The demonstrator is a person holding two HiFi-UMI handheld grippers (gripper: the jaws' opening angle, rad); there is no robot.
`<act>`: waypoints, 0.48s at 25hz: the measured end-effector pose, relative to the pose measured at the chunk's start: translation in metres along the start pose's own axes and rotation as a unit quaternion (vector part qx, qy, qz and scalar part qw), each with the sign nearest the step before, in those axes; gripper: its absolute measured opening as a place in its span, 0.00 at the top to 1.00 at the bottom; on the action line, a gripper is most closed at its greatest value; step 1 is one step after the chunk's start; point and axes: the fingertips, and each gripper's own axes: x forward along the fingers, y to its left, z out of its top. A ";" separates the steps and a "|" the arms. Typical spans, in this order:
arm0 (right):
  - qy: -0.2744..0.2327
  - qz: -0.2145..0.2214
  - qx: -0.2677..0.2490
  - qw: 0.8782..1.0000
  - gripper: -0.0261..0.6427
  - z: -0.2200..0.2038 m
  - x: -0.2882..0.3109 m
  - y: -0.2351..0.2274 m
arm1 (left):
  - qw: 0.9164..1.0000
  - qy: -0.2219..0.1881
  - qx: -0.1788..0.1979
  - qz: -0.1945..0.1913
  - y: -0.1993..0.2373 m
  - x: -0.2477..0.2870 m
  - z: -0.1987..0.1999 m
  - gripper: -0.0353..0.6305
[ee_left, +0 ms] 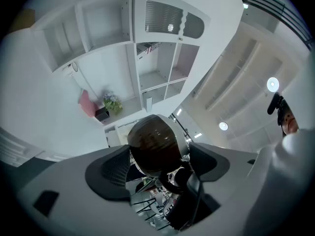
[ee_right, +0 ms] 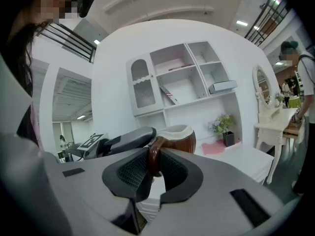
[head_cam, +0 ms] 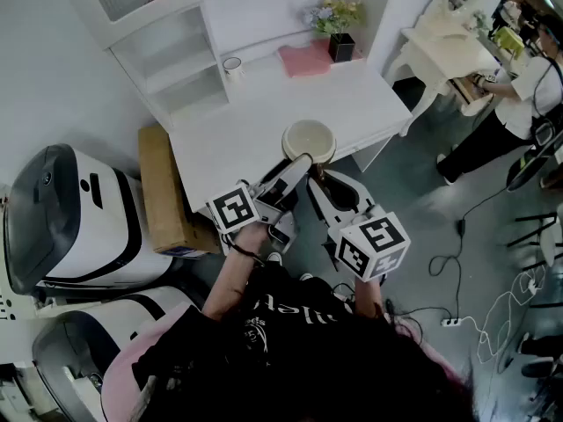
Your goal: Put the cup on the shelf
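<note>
The round cup, brown outside and cream inside (head_cam: 309, 139), hangs in the air above the front edge of the white desk (head_cam: 264, 112), at twelve o'clock from both hands. The right gripper (ee_right: 152, 171) is clamped on the cup's brown loop handle (ee_right: 153, 156), which stands upright between its ribbed pads. The left gripper (ee_left: 160, 166) has its jaws spread wide around the cup's brown body, and no squeeze shows. The white open-shelved unit (head_cam: 176, 60) stands at ten o'clock from the cup, well apart. A small white mug (head_cam: 232, 64) sits on the desk at eleven o'clock, and a pink cloth (head_cam: 303, 58) lies at twelve.
</note>
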 end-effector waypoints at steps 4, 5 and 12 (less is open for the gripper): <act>-0.001 -0.001 -0.001 1.000 0.83 -0.001 0.007 0.003 | 1.000 0.005 0.003 -0.001 0.003 -0.003 0.006 0.37; -0.001 -0.001 0.000 1.000 0.83 -0.002 0.010 0.004 | 1.000 0.005 0.002 -0.001 0.004 -0.004 0.008 0.37; 0.003 -0.001 0.002 1.000 0.83 -0.002 0.031 0.009 | 1.000 0.003 -0.007 0.004 0.017 -0.010 0.025 0.37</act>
